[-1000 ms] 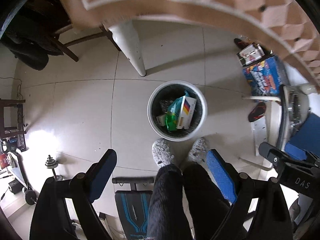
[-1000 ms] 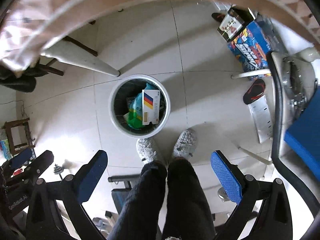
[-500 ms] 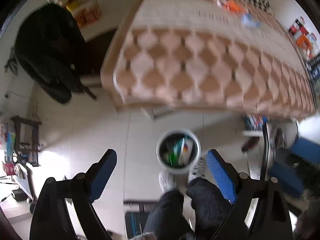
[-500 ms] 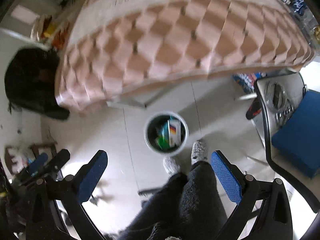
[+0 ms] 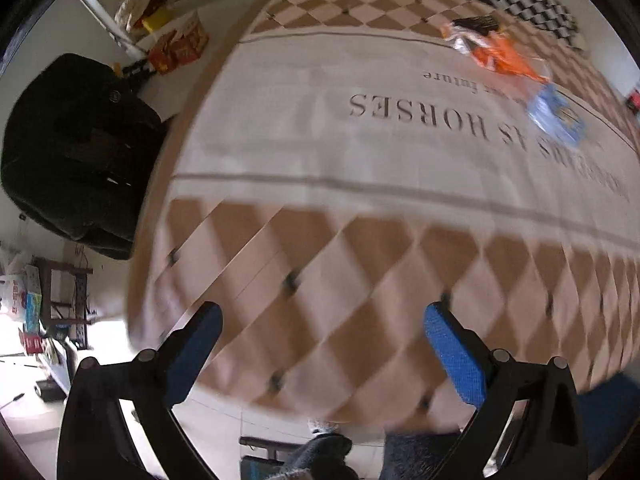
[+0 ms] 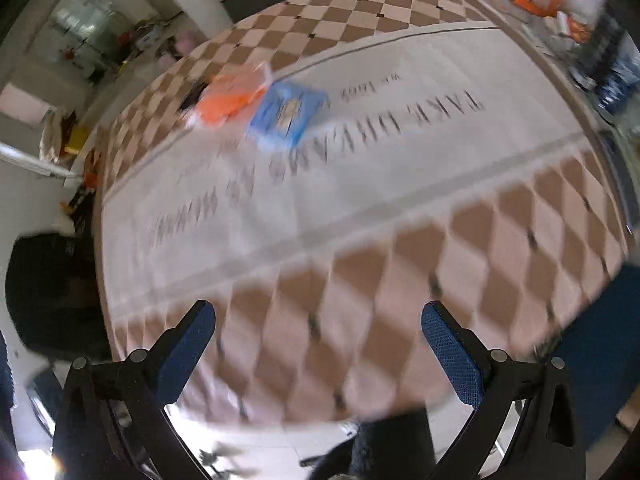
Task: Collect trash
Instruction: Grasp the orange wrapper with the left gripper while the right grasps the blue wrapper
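Observation:
An orange wrapper point(image 5: 498, 54) point(image 6: 228, 100) and a blue packet point(image 5: 556, 116) point(image 6: 286, 114) lie side by side on the far part of the checkered tablecloth point(image 5: 360, 252) point(image 6: 380, 280). My left gripper point(image 5: 320, 344) hangs over the near edge of the table, its jaws opening wide with nothing between them. My right gripper point(image 6: 318, 344) is also open and empty above the near edge. Both stand well short of the two pieces of trash. The trash bin is hidden from both views.
A black jacket point(image 5: 76, 148) hangs over a chair at the table's left. Boxes and snack bags point(image 5: 172, 40) stand behind it. A blue seat point(image 6: 600, 340) is at the right. The person's legs point(image 5: 332, 456) show below the table edge.
Both grippers rose from above the floor bin, which held trash, up over the table. The bin and feet dropped out of view, and the tabletop with the two wrappers came in.

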Tool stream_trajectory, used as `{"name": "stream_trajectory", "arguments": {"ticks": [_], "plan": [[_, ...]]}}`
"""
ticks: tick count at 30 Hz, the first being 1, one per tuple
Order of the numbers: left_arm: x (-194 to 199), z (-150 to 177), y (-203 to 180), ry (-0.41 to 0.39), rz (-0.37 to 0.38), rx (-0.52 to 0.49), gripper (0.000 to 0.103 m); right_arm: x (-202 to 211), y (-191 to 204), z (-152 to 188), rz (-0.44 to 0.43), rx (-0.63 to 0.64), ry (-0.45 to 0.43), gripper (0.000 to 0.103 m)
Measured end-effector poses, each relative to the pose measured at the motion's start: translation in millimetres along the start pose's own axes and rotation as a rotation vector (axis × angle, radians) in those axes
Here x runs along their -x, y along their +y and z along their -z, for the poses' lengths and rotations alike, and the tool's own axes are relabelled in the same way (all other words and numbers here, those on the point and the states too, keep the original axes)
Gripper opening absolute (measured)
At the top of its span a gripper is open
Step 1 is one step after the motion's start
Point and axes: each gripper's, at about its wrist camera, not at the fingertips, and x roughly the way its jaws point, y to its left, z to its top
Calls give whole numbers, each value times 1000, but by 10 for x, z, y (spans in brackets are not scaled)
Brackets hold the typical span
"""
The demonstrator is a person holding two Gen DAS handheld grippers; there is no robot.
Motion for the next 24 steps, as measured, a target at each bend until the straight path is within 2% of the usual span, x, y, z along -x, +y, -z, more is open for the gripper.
{"name": "stream_trajectory", "arguments": {"ticks": [5,11,12,13,14,15,16,19,21,24], "plan": [[-394,-553,-195,88,-51,31,103,-554,116,-884,-37,-71,62,103],[-630,-893,-293,152,-93,49,103,-1123,374,-1481,-15,-63,113,95],[-641,-932,-303,163,-99,52,103,-1199,426,-1527,-4,-54,123,88],[-641,-965,-314,170,-98,56,103,-1265,470,-1553,-2,-45,140,77],[-635,-996,-322,176,-93,61,103,-1298,486,-1565,4,-39,147,71],[-624,-1048,-338,180,-86,68,103,-1309,499,-1584,11,-30,143,67],[-583,-1126,-360,177,-73,77,103,-1294,498,-1591,16,-23,134,55],[-428,-1331,-438,145,-23,93,103,-1203,389,-1604,15,-5,140,36],[-326,-1480,-495,118,21,108,103,-1121,234,-1632,13,-13,141,35],[-190,-1726,-583,89,128,147,102,-994,-29,-1691,25,-44,126,35]]}}
